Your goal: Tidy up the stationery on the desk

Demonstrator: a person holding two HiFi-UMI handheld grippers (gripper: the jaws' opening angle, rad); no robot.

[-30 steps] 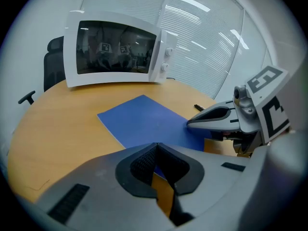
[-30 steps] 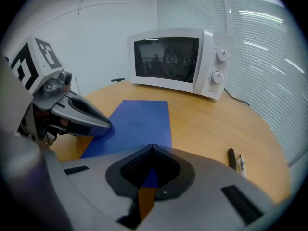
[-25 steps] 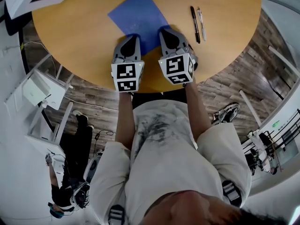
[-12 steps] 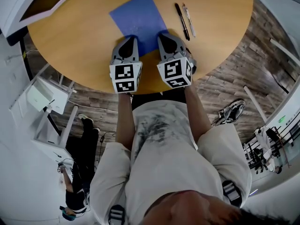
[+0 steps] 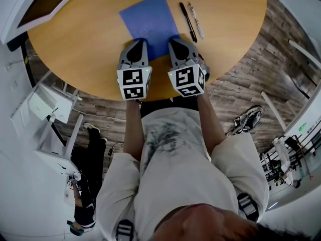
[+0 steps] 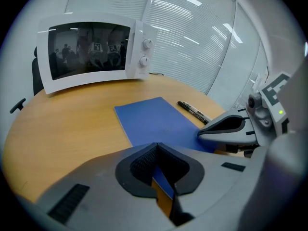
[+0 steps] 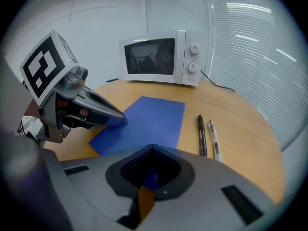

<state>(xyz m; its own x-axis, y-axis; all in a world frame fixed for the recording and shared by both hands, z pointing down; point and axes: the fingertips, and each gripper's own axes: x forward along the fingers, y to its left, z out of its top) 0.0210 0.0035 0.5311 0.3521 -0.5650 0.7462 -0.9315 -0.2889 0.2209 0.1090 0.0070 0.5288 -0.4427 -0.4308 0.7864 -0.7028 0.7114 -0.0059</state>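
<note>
A blue notebook (image 5: 150, 16) lies flat on the round wooden table (image 5: 80, 49). My left gripper (image 5: 139, 41) and right gripper (image 5: 176, 40) stand side by side with their tips down on the notebook's near edge. Both are shut, and nothing sits between their jaws. In the left gripper view the notebook (image 6: 154, 119) stretches ahead of the closed tips (image 6: 156, 146), with the right gripper (image 6: 207, 131) beside it. A black pen (image 5: 188, 21) and a clear pen (image 5: 195, 20) lie parallel just right of the notebook. The right gripper view shows both pens, black (image 7: 202, 134) and clear (image 7: 214, 138).
A white microwave (image 6: 91, 52) stands at the table's far side, with a cable running off behind it. The table's near edge is just behind the grippers. A white shelf unit (image 5: 45, 104) stands on the floor to the left.
Both grippers and the notebook under them have slid to the right, so the gap between notebook and pens is narrower. The jaws stayed shut.
</note>
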